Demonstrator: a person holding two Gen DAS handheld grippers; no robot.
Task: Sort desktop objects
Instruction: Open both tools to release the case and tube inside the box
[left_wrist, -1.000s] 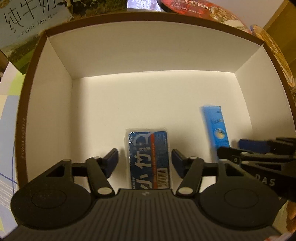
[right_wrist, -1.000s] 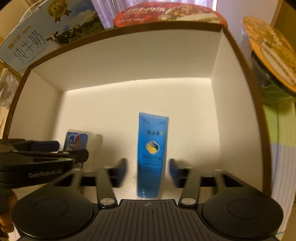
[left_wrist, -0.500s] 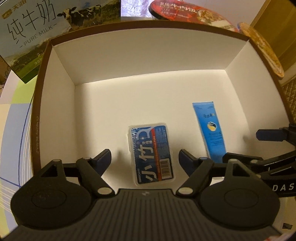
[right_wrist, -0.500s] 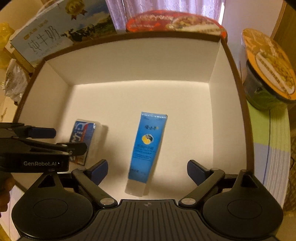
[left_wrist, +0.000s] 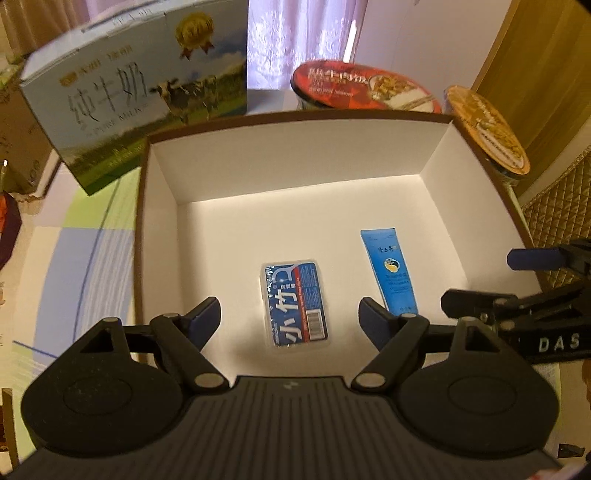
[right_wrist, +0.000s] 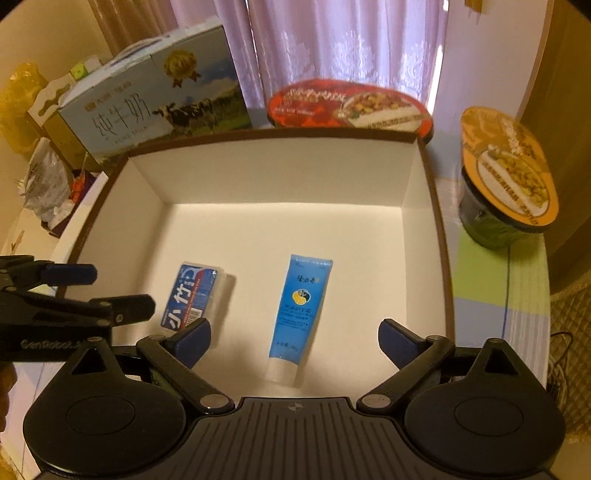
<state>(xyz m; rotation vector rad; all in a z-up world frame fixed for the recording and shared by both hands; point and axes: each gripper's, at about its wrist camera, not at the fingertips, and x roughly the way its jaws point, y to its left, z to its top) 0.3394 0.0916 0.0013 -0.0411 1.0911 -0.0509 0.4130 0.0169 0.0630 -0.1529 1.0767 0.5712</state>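
A white-lined cardboard box (left_wrist: 159, 206) with a brown rim stands open on a table covered by a cloth (left_wrist: 74, 258) of pale green, blue and white patches. Two things lie flat on the box floor, well apart: a blue-labelled clear pack of floss picks (left_wrist: 294, 302) toward the near left, and a blue tube of cream (left_wrist: 389, 271) to its right, cap end pointing near. The left gripper (left_wrist: 290, 314) hangs above the near part of the box with the floss pack seen between its blue pads, but the pads stand clear of it on both sides; its jaws are opening and hold nothing. The right gripper (right_wrist: 295, 338) hangs over the tube in the same way, its pads spread wide to either side of the tube without touching it, jaws also opening and empty. In the left wrist view the right gripper (left_wrist: 517, 280) shows side-on at the right edge, and in the right wrist view the left gripper (right_wrist: 92, 290) shows side-on at the left edge, so the two tools sit just beside each other. Beyond the far left corner of the box stands a carton of pure milk (left_wrist: 140, 96). Behind the far wall sits a red-lidded instant noodle bowl (left_wrist: 364, 88), and off the far right corner an orange-lidded instant noodle cup (right_wrist: 506, 181).
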